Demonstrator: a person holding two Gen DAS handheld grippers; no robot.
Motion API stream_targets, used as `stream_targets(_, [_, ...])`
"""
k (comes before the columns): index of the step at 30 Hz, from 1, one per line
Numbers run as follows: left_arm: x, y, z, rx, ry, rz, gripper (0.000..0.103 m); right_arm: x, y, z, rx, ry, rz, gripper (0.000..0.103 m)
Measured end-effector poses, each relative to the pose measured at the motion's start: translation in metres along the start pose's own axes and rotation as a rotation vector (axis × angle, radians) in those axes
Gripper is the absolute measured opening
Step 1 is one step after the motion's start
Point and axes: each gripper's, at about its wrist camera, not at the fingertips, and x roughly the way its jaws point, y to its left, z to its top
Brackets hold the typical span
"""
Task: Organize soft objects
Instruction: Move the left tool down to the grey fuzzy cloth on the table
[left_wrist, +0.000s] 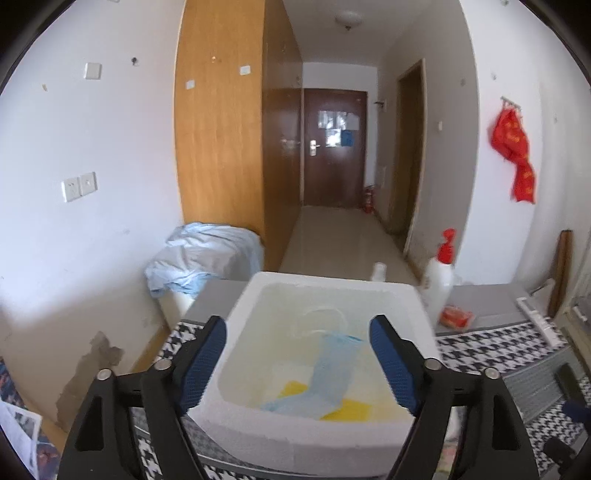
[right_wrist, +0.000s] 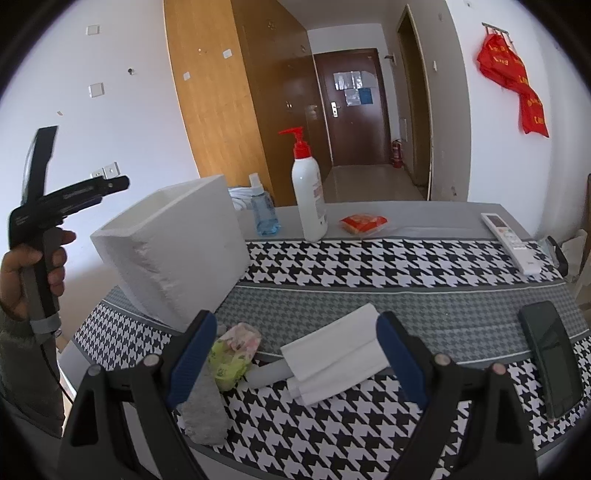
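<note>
A white foam box (left_wrist: 325, 435) stands on the houndstooth table; it also shows in the right wrist view (right_wrist: 173, 247). Inside lie a light blue cloth (left_wrist: 332, 369) and a yellow cloth (left_wrist: 351, 406). My left gripper (left_wrist: 297, 354) is open and empty above the box. My right gripper (right_wrist: 293, 350) is open and empty above a folded white cloth (right_wrist: 336, 354). A green and pink floral bundle (right_wrist: 232, 350) and a grey sock (right_wrist: 205, 413) lie by its left finger. The left gripper's body (right_wrist: 48, 206) is held in a hand at the left.
A white pump bottle (right_wrist: 308, 199), a blue spray bottle (right_wrist: 264, 214), an orange packet (right_wrist: 364, 223), a white remote (right_wrist: 511, 243) and a dark phone (right_wrist: 554, 358) are on the table (right_wrist: 406, 295). A bed with bluish bedding (left_wrist: 207, 254) stands beyond the table's left end.
</note>
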Motion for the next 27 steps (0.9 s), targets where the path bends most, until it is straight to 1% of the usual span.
stream_targets(1, [-0.006,-0.003,-0.003,0.009,-0.009,-0.013,0.094,0.000,-0.001,0.000,0.001,0.003,-0.003,0.091])
stream_targets(3, [-0.017,-0.011,-0.009,0.037,-0.036,-0.032,0.100,0.001,-0.003,-0.001,0.002,0.006,-0.005,0.091])
stream_targets(4, [-0.026,-0.015,-0.015,0.052,-0.053,-0.042,0.101,0.001,-0.003,-0.001,0.002,0.006,-0.005,0.091])
stream_targets(7, [-0.043,-0.024,-0.027,0.063,-0.072,-0.081,0.102,0.002,-0.002,-0.001,0.002,0.006,-0.005,0.091])
stream_targets(11, [-0.056,-0.031,-0.038,0.080,-0.081,-0.127,0.102,0.002,-0.001,-0.002,-0.002,0.006,-0.004,0.091])
stream_targets(16, [-0.065,-0.038,-0.047,0.105,-0.100,-0.139,0.102,-0.003,0.000,-0.004,0.000,-0.003,-0.004,0.091])
stream_targets(18, [-0.068,-0.042,-0.052,0.118,-0.101,-0.157,0.102,-0.005,0.000,-0.005,-0.001,-0.007,-0.007,0.091])
stream_targets(23, [-0.070,-0.050,-0.066,0.140,-0.086,-0.168,0.102,-0.007,-0.001,-0.008,0.007,-0.010,-0.007,0.091])
stream_targets(27, [-0.068,-0.058,-0.077,0.155,-0.073,-0.195,0.102,-0.003,-0.002,-0.011,0.010,0.004,-0.013,0.091])
